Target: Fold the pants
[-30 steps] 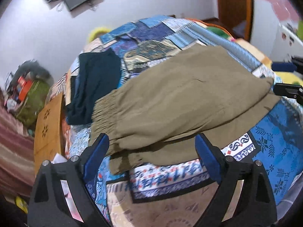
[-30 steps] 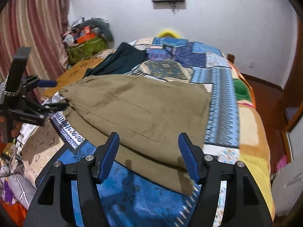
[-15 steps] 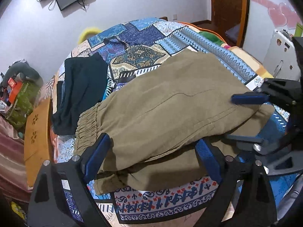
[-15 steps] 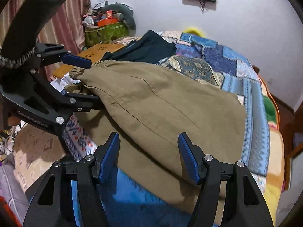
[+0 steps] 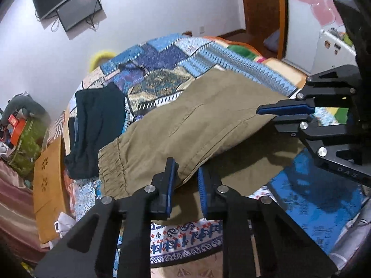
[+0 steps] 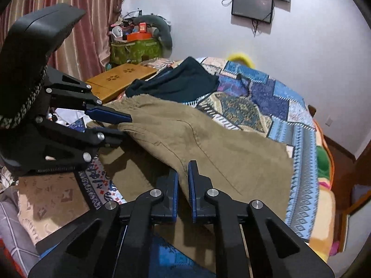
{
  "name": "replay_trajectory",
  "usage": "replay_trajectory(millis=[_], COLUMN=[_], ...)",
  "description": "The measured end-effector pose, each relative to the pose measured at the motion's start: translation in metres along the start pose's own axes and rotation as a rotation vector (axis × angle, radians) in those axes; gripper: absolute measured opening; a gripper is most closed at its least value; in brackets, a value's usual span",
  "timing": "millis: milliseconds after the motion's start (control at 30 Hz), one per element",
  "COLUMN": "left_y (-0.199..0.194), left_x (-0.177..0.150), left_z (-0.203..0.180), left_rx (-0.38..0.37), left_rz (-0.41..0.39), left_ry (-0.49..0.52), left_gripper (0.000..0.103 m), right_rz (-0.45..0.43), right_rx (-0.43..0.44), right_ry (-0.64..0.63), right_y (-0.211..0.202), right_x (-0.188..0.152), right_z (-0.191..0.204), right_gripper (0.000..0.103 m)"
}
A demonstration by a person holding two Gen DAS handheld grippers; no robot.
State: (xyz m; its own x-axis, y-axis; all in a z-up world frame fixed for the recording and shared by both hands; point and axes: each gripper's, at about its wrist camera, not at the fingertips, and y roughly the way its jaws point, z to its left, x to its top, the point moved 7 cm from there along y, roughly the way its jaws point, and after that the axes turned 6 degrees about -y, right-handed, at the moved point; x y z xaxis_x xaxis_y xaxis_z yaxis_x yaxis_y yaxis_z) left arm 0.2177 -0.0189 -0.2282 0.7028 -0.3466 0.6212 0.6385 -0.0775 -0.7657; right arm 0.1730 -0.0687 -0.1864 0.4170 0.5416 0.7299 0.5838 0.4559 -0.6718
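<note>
Olive-brown pants (image 5: pixel 199 125) lie folded lengthwise on a patchwork bedspread (image 5: pixel 167 60). My left gripper (image 5: pixel 185 183) is shut on the near edge of the upper layer, beside the elastic waistband (image 5: pixel 111 162), and lifts it. My right gripper (image 6: pixel 183 185) is shut on the same near edge of the pants (image 6: pixel 208 143) toward the leg end. Each gripper shows in the other's view: the right gripper (image 5: pixel 273 115) at the right, the left gripper (image 6: pixel 125 125) at the left. The lower layer lies flat in shadow beneath.
A dark navy garment (image 5: pixel 97 120) lies on the bed beyond the waistband. A wooden board (image 5: pixel 46 185) and a cluttered green bag (image 6: pixel 134 48) stand beside the bed. A screen (image 6: pixel 252 2) hangs on the white wall. A wooden door (image 5: pixel 262 11) stands at the far right.
Both grippers went from wide open to shut on the near edge of the pants' upper layer. That edge is now raised off the lower layer.
</note>
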Motion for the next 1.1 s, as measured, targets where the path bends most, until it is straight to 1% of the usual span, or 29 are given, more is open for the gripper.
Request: replay_trajectory(millis=[133, 333, 433, 467, 533, 600, 633, 667, 800, 900, 967, 1033, 1100], left_y=[-0.006, 0.002, 0.004, 0.004, 0.003, -0.002, -0.004, -0.007, -0.020, -0.031, -0.035, -0.036, -0.030], left_x=[-0.006, -0.026, -0.035, -0.038, -0.042, -0.046, -0.047, -0.048, -0.050, -0.047, -0.043, -0.040, -0.037], left_z=[-0.004, -0.008, -0.007, -0.006, -0.003, 0.003, 0.006, 0.010, 0.028, 0.046, 0.059, 0.074, 0.087], left_rx=[-0.027, -0.078, -0.090, -0.091, -0.090, -0.096, -0.099, -0.099, -0.089, -0.093, -0.097, -0.078, -0.063], left_rz=[0.004, 0.054, 0.075, 0.079, 0.091, 0.093, 0.093, 0.091, 0.071, 0.042, 0.021, 0.007, 0.015], left_ry=[-0.013, -0.069, -0.100, -0.113, -0.145, -0.180, -0.197, -0.213, -0.269, -0.325, -0.366, -0.405, -0.432], left_gripper=[0.019, 0.019, 0.020, 0.022, 0.028, 0.038, 0.049, 0.055, 0.057, 0.065, 0.077, 0.080, 0.080], right_rz=[0.002, 0.043, 0.062, 0.065, 0.064, 0.064, 0.063, 0.061, 0.050, 0.042, 0.028, 0.015, 0.002], right_rx=[0.002, 0.041, 0.062, 0.065, 0.056, 0.055, 0.062, 0.070, 0.093, 0.079, 0.080, 0.076, 0.062], right_ry=[-0.005, 0.044, 0.066, 0.071, 0.076, 0.080, 0.086, 0.098, 0.143, 0.157, 0.182, 0.218, 0.245], right_y=[-0.006, 0.005, 0.010, 0.010, 0.009, 0.005, 0.003, 0.000, -0.013, -0.021, -0.025, -0.028, -0.029], right_x=[-0.003, -0.022, -0.030, -0.030, -0.033, -0.034, -0.035, -0.036, -0.035, -0.034, -0.032, -0.029, -0.026], right_z=[0.003, 0.010, 0.015, 0.015, 0.016, 0.018, 0.018, 0.018, 0.015, 0.010, 0.006, -0.003, -0.012], right_gripper=[0.007, 0.007, 0.009, 0.012, 0.012, 0.013, 0.014, 0.016, 0.021, 0.025, 0.026, 0.027, 0.031])
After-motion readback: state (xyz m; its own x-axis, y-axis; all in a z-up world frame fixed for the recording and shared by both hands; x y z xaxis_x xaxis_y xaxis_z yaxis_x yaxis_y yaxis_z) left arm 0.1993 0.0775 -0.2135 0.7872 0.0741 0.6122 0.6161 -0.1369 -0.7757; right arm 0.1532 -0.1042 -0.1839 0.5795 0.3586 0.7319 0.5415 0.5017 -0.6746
